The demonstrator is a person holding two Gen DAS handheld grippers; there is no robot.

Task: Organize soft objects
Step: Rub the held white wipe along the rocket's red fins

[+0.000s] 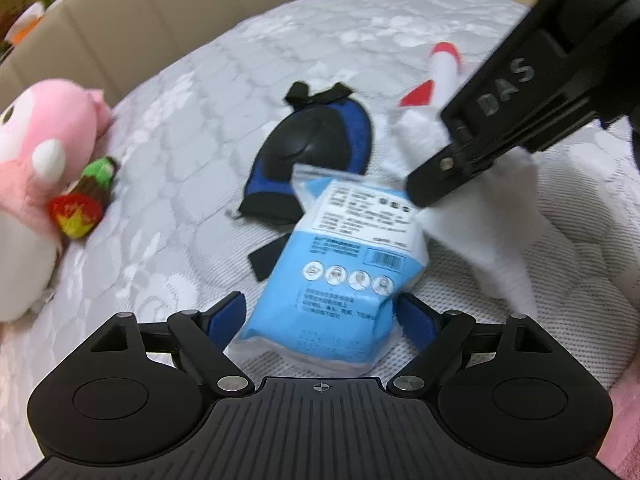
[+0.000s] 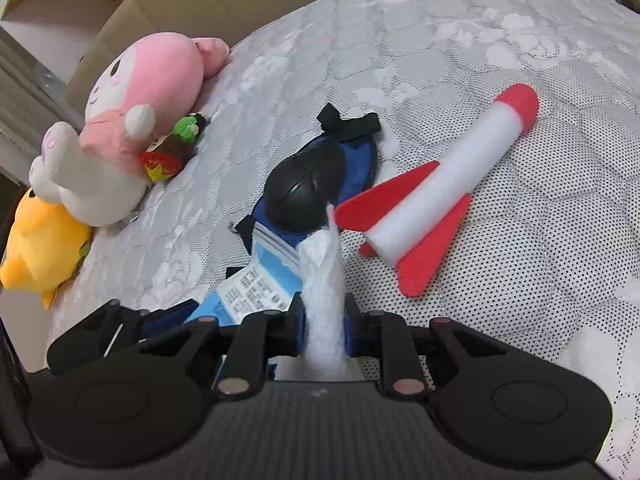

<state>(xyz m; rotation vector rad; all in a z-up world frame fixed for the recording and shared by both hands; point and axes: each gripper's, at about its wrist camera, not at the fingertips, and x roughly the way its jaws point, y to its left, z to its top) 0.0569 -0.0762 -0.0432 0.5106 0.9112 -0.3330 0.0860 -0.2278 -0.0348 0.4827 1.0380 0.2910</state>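
Observation:
A light blue plastic packet (image 1: 332,276) with printed labels lies on the grey quilted mattress (image 1: 180,160), its far end resting on a blue and black knee pad (image 1: 312,148). My left gripper (image 1: 324,304) is open, and its blue pads stand on either side of the packet's near end. My right gripper (image 2: 323,304) is shut on a white fluffy cloth (image 2: 324,280). In the left wrist view the right gripper (image 1: 424,196) comes in from the upper right, and the cloth (image 1: 488,220) hangs over the packet's far corner. A red and white plush rocket (image 2: 440,184) lies to the right.
A pink and white plush (image 2: 132,120) lies at the left edge of the mattress. A small green, brown and red knitted toy (image 2: 172,148) is against it and a yellow plush (image 2: 40,252) below it. A beige padded headboard (image 1: 120,20) runs behind.

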